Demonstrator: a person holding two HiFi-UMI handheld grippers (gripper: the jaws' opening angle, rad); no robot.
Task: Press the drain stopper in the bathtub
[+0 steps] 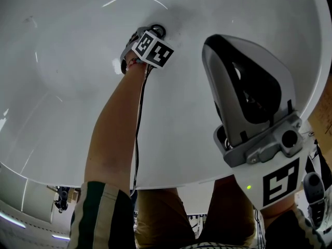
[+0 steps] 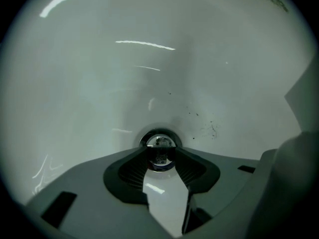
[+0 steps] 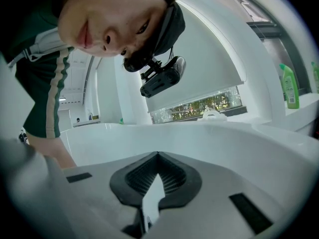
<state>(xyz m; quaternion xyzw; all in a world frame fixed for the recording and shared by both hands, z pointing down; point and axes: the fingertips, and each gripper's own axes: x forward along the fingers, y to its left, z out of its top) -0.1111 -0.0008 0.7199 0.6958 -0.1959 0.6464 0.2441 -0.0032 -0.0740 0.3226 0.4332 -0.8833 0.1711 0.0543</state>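
So the white bathtub [image 1: 62, 87] is filling nearly the whole head view, and the person's bare left arm [image 1: 111, 134] is reaching down into the bathtub toward its floor. Right claw [image 3: 157, 156] is hanging above the bathtub's near side, its tips sitting together with nothing between them. Left claw [image 2: 159, 159] is pointing straight down at the bathtub floor, jaws standing apart. The shiny round drain stopper [image 2: 159, 144] is sitting in the bathtub floor, showing right in the gap at those tips; can't tell if they're touching it.
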